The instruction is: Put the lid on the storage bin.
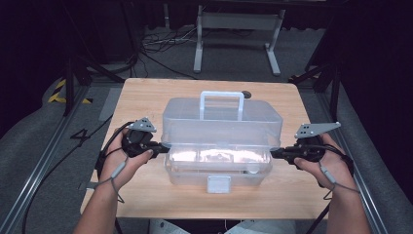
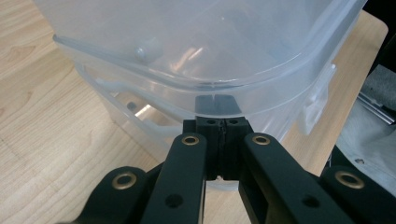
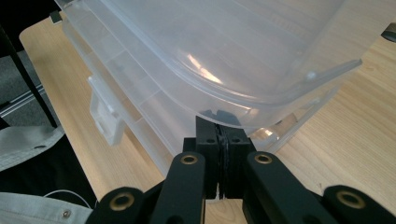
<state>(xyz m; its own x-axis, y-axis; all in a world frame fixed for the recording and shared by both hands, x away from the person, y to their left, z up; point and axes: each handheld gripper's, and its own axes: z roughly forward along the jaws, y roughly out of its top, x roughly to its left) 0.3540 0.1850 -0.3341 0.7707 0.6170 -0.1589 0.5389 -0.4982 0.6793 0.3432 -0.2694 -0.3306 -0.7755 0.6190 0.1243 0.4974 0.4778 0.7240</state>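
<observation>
High view: both closed grippers — left gripper [image 1: 163, 149], right gripper [image 1: 275, 153] — wedge under the clear plastic box's lid [image 1: 221, 117]; uneven lifting could twist it.

A clear plastic box [image 1: 221, 141] (lid raised) sits between the closed left hand-held gripper [image 1: 164, 149] and right hand-held gripper [image 1: 275, 153].

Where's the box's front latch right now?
In the high view the front latch sits mid-front on the clear plastic box, at the table's near edge, between both grippers.
</observation>
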